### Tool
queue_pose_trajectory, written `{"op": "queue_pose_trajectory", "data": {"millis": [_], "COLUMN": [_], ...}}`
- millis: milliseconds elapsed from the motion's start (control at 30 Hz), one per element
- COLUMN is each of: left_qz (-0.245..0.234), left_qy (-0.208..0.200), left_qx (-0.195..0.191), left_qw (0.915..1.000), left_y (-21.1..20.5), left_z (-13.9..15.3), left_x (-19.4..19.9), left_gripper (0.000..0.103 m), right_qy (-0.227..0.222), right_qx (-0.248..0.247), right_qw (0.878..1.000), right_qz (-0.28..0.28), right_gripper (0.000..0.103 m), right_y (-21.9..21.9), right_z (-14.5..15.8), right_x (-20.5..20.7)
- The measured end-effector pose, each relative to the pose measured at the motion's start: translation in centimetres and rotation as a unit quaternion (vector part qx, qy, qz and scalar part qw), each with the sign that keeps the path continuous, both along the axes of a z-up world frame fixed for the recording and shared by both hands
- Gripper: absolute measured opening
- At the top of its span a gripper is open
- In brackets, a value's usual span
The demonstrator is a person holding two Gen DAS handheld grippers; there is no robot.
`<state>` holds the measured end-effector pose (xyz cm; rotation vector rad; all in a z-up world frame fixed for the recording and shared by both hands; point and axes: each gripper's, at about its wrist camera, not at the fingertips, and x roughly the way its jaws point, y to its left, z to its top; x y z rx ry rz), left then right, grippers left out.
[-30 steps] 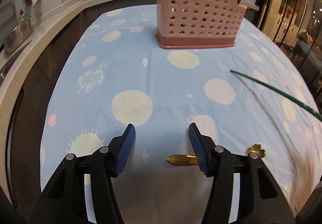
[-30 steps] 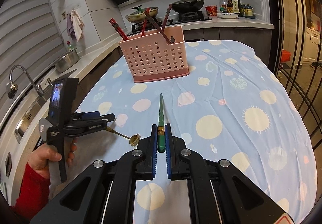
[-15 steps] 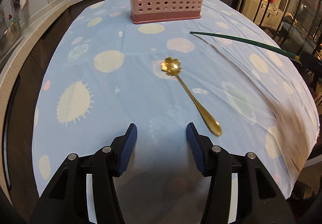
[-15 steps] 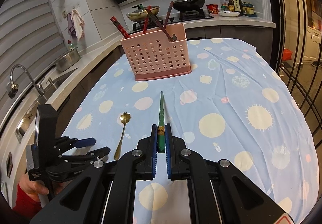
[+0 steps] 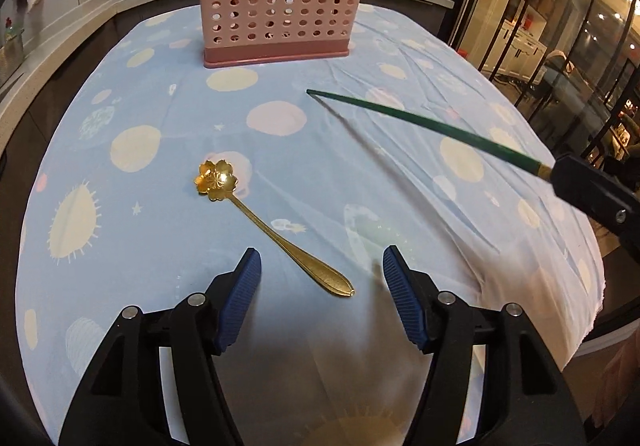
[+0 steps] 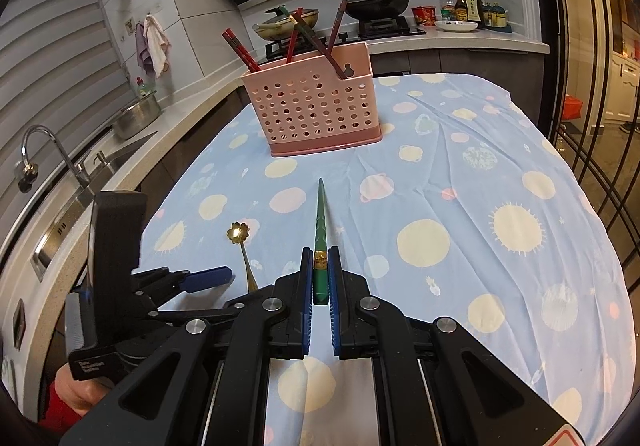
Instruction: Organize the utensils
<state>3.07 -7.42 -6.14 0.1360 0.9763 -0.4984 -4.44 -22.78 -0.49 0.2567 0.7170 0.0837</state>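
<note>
A gold spoon [image 5: 264, 226] with a flower-shaped bowl lies on the blue spotted tablecloth [image 5: 120, 205]; its handle end lies between my open left gripper's [image 5: 320, 266] blue pads, apart from them. The spoon also shows in the right wrist view [image 6: 242, 250]. My right gripper [image 6: 320, 266] is shut on a green chopstick [image 6: 320, 221] that points toward the pink perforated utensil holder [image 6: 316, 113]. The holder [image 5: 276, 13] stands at the table's far side with several red chopsticks in it. The green chopstick [image 5: 420, 121] hangs above the cloth at right.
A kitchen counter with a sink [image 6: 80, 173], a steel pot [image 6: 136, 117] and a stove with pans [image 6: 376, 5] runs along the left and back. Glass doors [image 6: 592, 85] stand at the right. The table edge drops off near right.
My left gripper has let go of the spoon, pulled back, then moved in so the spoon's handle lies between its open pads. The right gripper has held steady with the green chopstick.
</note>
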Motion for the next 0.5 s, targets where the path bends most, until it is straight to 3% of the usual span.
{"op": "queue_pose_trajectory", "data": {"millis": [133,200,267,500], "left_qz": [0.000,0.002,0.002,0.001], "left_qy": [-0.011,-0.010,-0.003,0.020], "left_qx": [0.013,0.011,0.002,-0.029], "left_qw": [0.9999,0.9999,1.0000,0.9994], "left_y": [0.5,1.1,1.7,3.0], "left_z": [-0.1,-0.1,0.0,0.2], "left_x": [-0.5,-0.7,-0.7,-1.0], "left_gripper": [0.041,0.026,0.018,0.009], "right_qy": [-0.001,0.001,0.003,0.000], "right_qx": [0.000,0.003,0.006,0.008], "right_qw": [1.000,1.000,1.000,1.000], "right_qz": [0.003,0.006,0.007,0.008], "right_gripper": [0.007,0.007,0.007,0.007], "right_y": [0.0,0.1,0.1,0.1], "right_z": [-0.1,-0.3,-0.6,-0.4], "right_x": [-0.1,-0.1,0.1,-0.1]}}
